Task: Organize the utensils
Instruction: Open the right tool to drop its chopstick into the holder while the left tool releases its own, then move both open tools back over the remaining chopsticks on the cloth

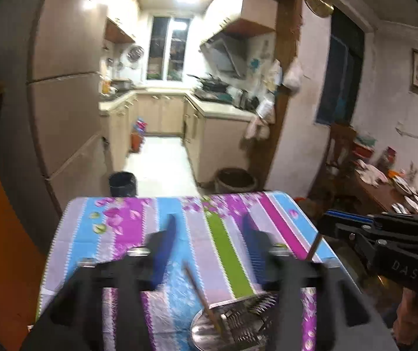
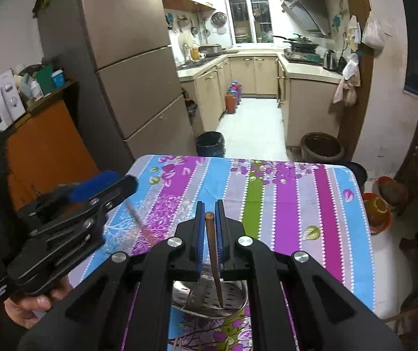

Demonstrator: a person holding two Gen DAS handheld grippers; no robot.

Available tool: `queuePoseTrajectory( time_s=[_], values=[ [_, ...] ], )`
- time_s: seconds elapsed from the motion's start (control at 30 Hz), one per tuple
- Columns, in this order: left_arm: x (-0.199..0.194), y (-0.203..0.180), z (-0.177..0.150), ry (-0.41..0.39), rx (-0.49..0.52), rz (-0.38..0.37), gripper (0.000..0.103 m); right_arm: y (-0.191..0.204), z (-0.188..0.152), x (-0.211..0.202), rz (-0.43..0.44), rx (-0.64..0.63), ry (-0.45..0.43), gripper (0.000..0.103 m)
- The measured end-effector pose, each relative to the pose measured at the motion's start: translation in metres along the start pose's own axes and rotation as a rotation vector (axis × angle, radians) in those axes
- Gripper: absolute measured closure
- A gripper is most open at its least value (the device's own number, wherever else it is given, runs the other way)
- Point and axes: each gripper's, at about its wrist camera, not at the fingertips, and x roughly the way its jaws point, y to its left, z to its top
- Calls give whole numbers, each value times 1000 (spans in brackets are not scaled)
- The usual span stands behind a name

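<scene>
My right gripper (image 2: 209,204) is shut on a brown wooden chopstick (image 2: 212,242), whose lower tip hangs over a perforated metal utensil holder (image 2: 206,298) lying on the striped floral tablecloth (image 2: 296,204). The right gripper also shows at the right edge of the left wrist view (image 1: 352,219). My left gripper (image 1: 212,234) is open and empty above the table; the metal holder (image 1: 232,318) lies below it, with a brown chopstick (image 1: 200,292) slanting into it. A second stick (image 1: 314,248) stands near the right finger. In the right wrist view the left gripper (image 2: 115,187) hovers at the left.
The table (image 1: 121,228) ends ahead; beyond it stand a dark bin (image 2: 210,143) and a brown crock (image 2: 323,146) at the kitchen doorway. A tall fridge (image 2: 133,58) stands on the left. A cluttered side table (image 1: 390,187) is at the right, orange bowls (image 2: 378,207) on the floor.
</scene>
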Motion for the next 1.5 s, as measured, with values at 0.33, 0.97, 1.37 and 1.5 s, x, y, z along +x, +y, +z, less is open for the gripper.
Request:
queuePoseTrajectory(
  time_s=[0.33,0.97,1.37,1.5],
  values=[
    [-35,5,-1,-80,39,48,50,-17,11,-17,-28,29,-69,84],
    [-98,-8,-73,-114,142,89,50,-33,-74,-54,4,-37,-35,84],
    [-150,-10,-179,-35,185,18,50,-50,-171,-89,73,-49,-15,81],
    [-160,-13,-209,-13,223,37,50,-46,-210,-95,89,-54,-5,81]
  ],
)
